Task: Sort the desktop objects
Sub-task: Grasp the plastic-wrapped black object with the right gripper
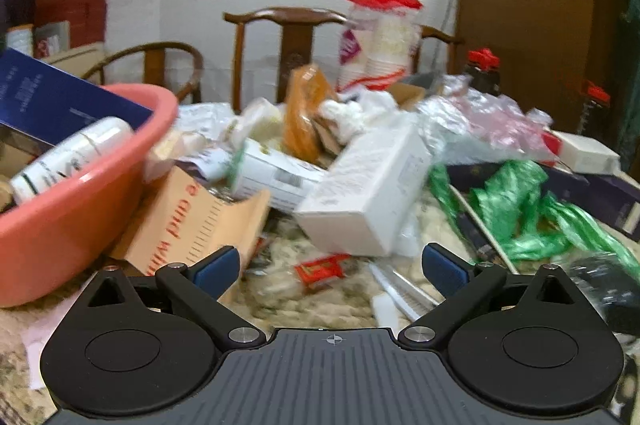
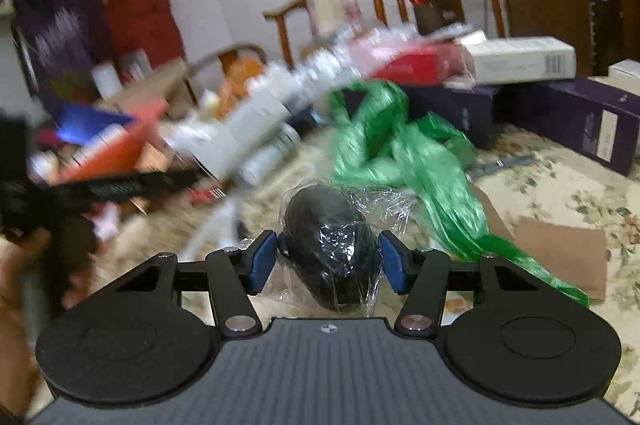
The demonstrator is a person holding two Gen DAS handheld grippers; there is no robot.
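Observation:
My right gripper (image 2: pixel 329 260) is shut on a black mouse in clear plastic wrap (image 2: pixel 334 245), its blue pads pressing both sides. The wrapped mouse also shows at the right edge of the left wrist view (image 1: pixel 608 285). My left gripper (image 1: pixel 332 265) is open and empty above the floral tablecloth, facing a white box (image 1: pixel 368 189) and a small red packet (image 1: pixel 322 267). A pink basin (image 1: pixel 80 209) at the left holds a white bottle (image 1: pixel 68 157) and a blue box (image 1: pixel 60 97). The basin shows blurred at the left of the right wrist view (image 2: pixel 116 149).
Green plastic ribbon (image 2: pixel 404 153) lies by the mouse, also seen in the left wrist view (image 1: pixel 516 209). A tan carton (image 1: pixel 196 221), dark purple boxes (image 2: pixel 588 121), a white box (image 2: pixel 520 59), a cardboard piece (image 2: pixel 564 249), bags and wooden chairs (image 1: pixel 280 21) crowd the table.

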